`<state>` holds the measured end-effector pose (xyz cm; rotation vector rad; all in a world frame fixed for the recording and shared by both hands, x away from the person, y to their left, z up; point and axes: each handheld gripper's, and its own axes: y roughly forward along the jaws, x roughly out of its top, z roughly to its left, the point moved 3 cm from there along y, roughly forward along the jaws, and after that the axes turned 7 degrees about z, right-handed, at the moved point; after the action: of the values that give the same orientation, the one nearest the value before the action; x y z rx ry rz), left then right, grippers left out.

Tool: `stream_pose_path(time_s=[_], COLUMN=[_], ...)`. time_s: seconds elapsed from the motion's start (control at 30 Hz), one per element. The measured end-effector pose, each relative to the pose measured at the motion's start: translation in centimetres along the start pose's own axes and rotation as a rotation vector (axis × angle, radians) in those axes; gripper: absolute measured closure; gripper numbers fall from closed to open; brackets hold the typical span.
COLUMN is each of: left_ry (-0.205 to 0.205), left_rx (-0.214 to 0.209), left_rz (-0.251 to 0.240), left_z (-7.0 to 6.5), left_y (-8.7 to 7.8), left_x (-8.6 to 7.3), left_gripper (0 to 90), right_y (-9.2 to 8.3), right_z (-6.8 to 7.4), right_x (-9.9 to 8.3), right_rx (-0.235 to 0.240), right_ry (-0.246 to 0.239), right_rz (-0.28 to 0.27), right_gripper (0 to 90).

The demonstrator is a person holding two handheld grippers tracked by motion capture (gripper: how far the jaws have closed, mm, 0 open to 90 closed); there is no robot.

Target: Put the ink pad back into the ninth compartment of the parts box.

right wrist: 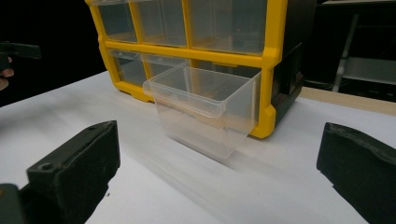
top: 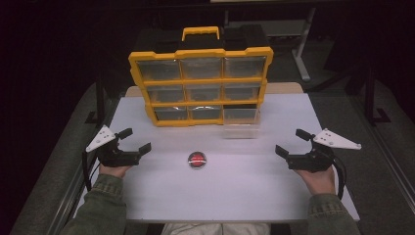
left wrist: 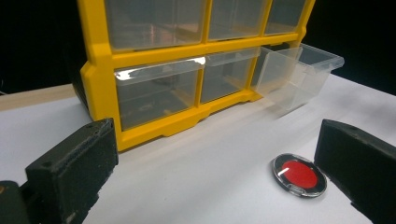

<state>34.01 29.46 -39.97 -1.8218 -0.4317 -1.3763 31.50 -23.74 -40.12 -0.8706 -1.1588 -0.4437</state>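
Sitting across the far half of the white table (top: 235,196): yellow drawer cabinet (top: 200,81), upright, three rows of three clear drawers, yellow handle on top

Bottom-row drawer (top: 240,126) on the right end as seen from above is pulled out toward the person, front resting low over the table, back end still inside the frame. Looks empty in the right gripper view (right wrist: 205,109). In the left gripper view (left wrist: 299,74) it juts out past the cabinet face; the other drawers there sit flush

Left tool (top: 133,142) on the left side of the table, held by the left hand (top: 113,170), jaws spread wide, nothing between them, pointing in toward the middle of the table. Grey three-cornered plate on top

Right tool (top: 289,143) mirrors it on the right side, held by the right hand (top: 318,178), jaws spread wide, nothing pinched, open drawer straight ahead of it and well apart

Small round item (top: 197,159): red centre, dark ring, clear rim, lying flat on the table between the two tools, in front of the cabinet, nearer the person than the open drawer. In the left gripper view (left wrist: 299,175) it lies just beside that tool's right-hand jaw; can't tell if they touch
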Motion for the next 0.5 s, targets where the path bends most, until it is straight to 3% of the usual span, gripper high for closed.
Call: stream_pose_path(time_s=[0.37,0.5], left_ry=[0.007,0.019], left_rx=[-0.007,0.011], left_rz=[0.0,-0.01], left_z=[-0.25,-0.42], left_y=[0.15,-0.19], left_x=[-0.04,0.26], left_gripper=[0.0,0.0], right_y=[0.06,0.14], right_z=[-0.12,-0.18], right_x=[-0.02,-0.05], right_rx=[-0.014,-0.023], right_ry=[-0.001,-0.016], right_rz=[0.002,0.012], right_gripper=[0.0,0.0])
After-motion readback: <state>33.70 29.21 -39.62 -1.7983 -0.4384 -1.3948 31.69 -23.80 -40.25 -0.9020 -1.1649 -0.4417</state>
